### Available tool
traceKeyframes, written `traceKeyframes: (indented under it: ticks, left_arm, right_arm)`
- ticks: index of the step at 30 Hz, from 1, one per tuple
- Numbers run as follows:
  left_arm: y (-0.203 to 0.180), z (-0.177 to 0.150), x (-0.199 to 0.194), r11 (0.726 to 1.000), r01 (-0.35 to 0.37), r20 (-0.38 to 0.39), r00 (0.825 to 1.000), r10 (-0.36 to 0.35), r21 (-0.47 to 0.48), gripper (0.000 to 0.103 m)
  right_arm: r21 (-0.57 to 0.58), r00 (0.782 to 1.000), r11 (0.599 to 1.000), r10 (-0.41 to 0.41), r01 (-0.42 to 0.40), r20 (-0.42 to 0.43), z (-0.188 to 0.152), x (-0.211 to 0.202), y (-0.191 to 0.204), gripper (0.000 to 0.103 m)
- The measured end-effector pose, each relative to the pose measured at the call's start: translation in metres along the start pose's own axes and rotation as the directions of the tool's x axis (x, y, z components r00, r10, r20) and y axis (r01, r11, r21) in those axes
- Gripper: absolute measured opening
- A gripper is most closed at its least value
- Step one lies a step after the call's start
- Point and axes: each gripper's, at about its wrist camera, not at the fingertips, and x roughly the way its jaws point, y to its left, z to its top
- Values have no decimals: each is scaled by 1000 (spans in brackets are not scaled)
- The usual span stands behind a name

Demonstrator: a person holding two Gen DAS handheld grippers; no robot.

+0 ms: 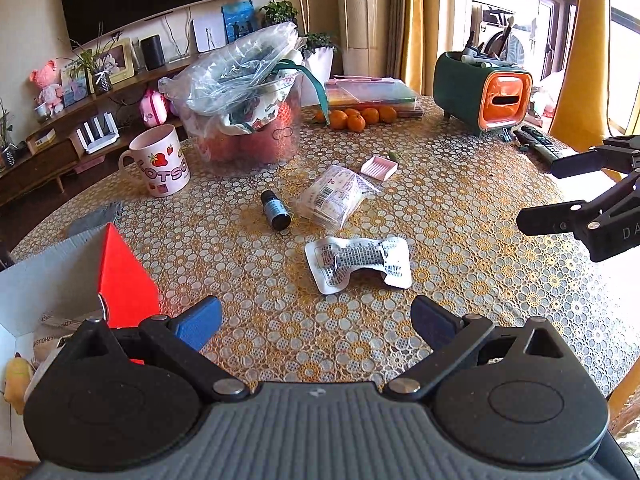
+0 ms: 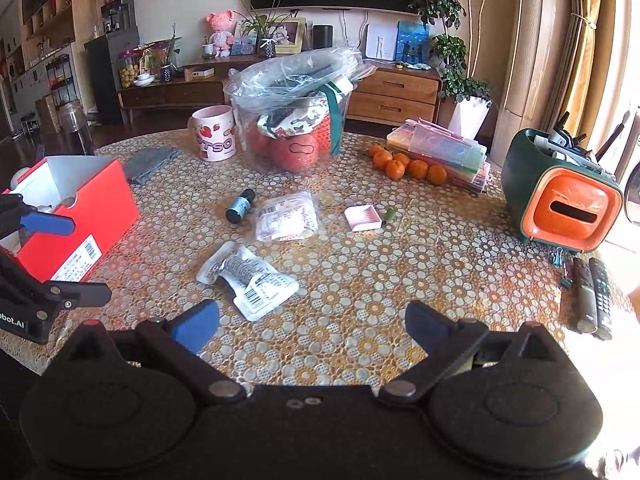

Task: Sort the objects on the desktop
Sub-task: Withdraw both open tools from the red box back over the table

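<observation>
A white blister pack lies on the table just ahead of my left gripper, which is open and empty. Beyond it lie a small dark bottle, a clear packet of sachets and a pink tray. A red open box stands at the left, holding some items. My right gripper is open and empty, above the table near the blister pack. The bottle, the packet, the pink tray and the red box show in the right wrist view too.
A pink mug, a clear tub with a plastic bag, tangerines, a stack of folders, a green and orange organizer, two remotes and a grey cloth stand on the flower-patterned table.
</observation>
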Motion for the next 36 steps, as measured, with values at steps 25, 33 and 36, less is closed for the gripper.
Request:
traceKeyframes:
  ticks: [25, 33, 36]
  left_arm:
    - [70, 84, 154, 977, -149, -200, 973, 118, -149, 101]
    - [77, 83, 181, 973, -167, -238, 963, 127, -157, 101]
    - [76, 83, 189, 976, -164, -244, 962, 126, -143, 101]
  right_arm:
    - [6, 998, 998, -56, 56, -27, 49, 152, -54, 90]
    - [-24, 998, 999, -34, 33, -43, 54, 180, -57, 81]
    - [-31, 998, 999, -36, 35, -55, 55, 191, -56, 81]
